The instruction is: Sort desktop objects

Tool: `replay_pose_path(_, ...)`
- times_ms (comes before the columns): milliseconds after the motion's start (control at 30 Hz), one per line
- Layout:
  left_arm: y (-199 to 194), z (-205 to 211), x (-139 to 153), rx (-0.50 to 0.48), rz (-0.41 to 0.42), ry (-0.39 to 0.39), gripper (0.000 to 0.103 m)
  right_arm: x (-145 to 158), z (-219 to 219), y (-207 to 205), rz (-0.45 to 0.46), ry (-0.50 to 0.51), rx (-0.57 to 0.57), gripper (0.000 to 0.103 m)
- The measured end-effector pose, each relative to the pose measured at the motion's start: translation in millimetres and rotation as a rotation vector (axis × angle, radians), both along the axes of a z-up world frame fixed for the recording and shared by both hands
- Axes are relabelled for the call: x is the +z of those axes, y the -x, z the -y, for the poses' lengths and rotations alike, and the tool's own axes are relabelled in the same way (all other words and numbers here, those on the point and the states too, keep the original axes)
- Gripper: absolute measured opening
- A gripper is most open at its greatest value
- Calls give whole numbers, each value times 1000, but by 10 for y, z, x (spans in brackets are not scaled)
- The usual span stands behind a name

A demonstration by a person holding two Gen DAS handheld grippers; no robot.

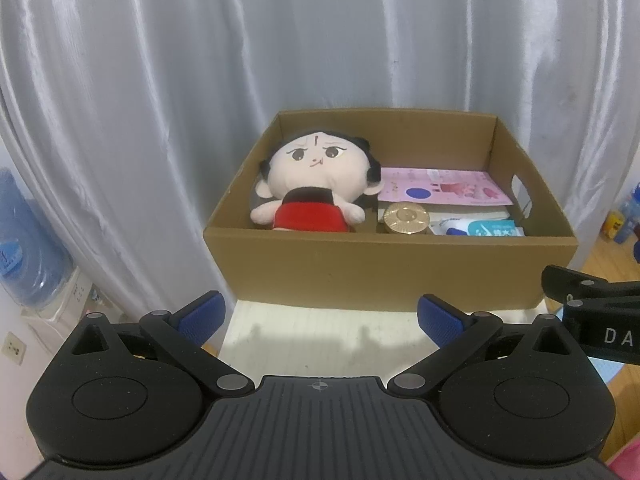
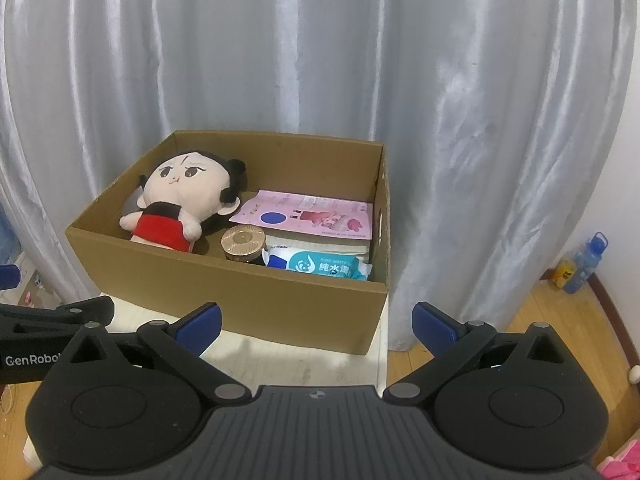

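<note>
Both your grippers are sitting back from the cardboard box [image 1: 390, 268] with nothing in them. Your left gripper [image 1: 320, 318] has its jaws spread wide apart, blue pads [image 1: 438, 320] out over the white table [image 1: 320, 334]. Same for your right gripper [image 2: 316, 322]: jaws wide apart, hovering near the table's right edge, wood floor [image 2: 540, 312] showing past it.

Everything's inside the box, which sits at the table's far edge, right against the grey curtain [image 1: 320, 40]. The plush doll [image 1: 316, 184] in the red outfit lies on its back against the box's left wall, head toward the far wall. Just beside it, near the front wall, is a round gold-lidded jar [image 2: 244, 242]. Right of the jar is a teal wet-wipes pack [image 2: 320, 266], tucked into the front right corner. Behind those, a pink packet [image 2: 312, 218] lies flat on a white stack along the right wall.

A water dispenser [image 1: 28, 248] stands off to the left, and a blue bottle [image 2: 584, 266] is on the floor to the right.
</note>
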State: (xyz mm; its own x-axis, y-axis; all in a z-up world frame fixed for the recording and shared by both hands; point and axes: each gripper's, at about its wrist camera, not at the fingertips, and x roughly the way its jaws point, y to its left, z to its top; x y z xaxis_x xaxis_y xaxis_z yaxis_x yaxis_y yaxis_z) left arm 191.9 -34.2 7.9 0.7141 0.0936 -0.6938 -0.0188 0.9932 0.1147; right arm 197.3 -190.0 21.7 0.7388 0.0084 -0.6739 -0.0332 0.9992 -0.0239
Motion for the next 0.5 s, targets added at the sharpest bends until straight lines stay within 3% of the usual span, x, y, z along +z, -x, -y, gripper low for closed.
replay_pose_path(500, 27, 37, 5, 0, -9, -3, 103, 12, 17, 2, -1, -1, -6, 103)
